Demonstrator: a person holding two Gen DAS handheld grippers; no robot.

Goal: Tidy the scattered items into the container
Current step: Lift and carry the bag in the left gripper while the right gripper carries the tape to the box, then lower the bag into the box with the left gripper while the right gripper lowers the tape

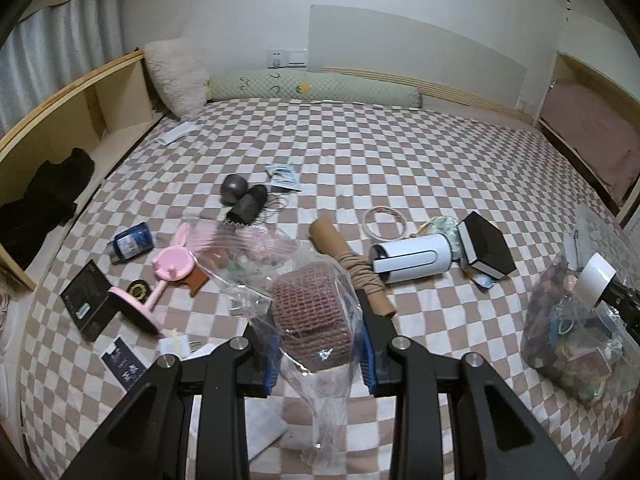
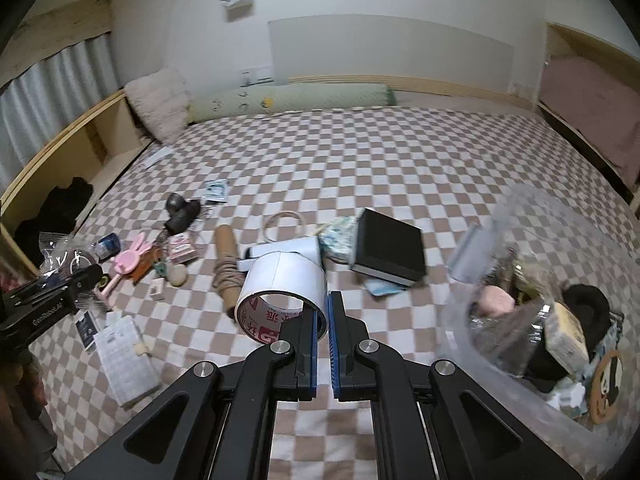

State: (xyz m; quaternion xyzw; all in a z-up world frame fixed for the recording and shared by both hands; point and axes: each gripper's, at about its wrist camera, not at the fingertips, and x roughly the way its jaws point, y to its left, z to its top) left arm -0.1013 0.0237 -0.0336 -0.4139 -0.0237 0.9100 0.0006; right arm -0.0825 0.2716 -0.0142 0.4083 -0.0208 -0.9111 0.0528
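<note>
My left gripper (image 1: 320, 354) is shut on a clear plastic bag (image 1: 320, 364) holding a reddish-brown mesh roll (image 1: 312, 316), lifted over the checkered bed. My right gripper (image 2: 323, 332) is shut on the wall of a white tape roll (image 2: 280, 288), held above the bed; it also shows in the left wrist view (image 1: 592, 282). The clear container bag (image 2: 532, 312), filled with several items, sits at the right; it also shows in the left wrist view (image 1: 572, 332). Scattered on the bed: a black box (image 2: 388, 248), a cardboard tube with cord (image 2: 226, 264), a white cylinder device (image 1: 412, 258), a pink stand (image 1: 160, 280).
Grey ball (image 1: 233, 188), black sleeve (image 1: 248, 206), blue jar (image 1: 132, 240), cable ring (image 1: 384, 222), packets and cards (image 2: 124, 364) lie on the bed's left half. Wooden shelves (image 1: 60, 120) run along the left, pillows (image 1: 176, 76) at the head.
</note>
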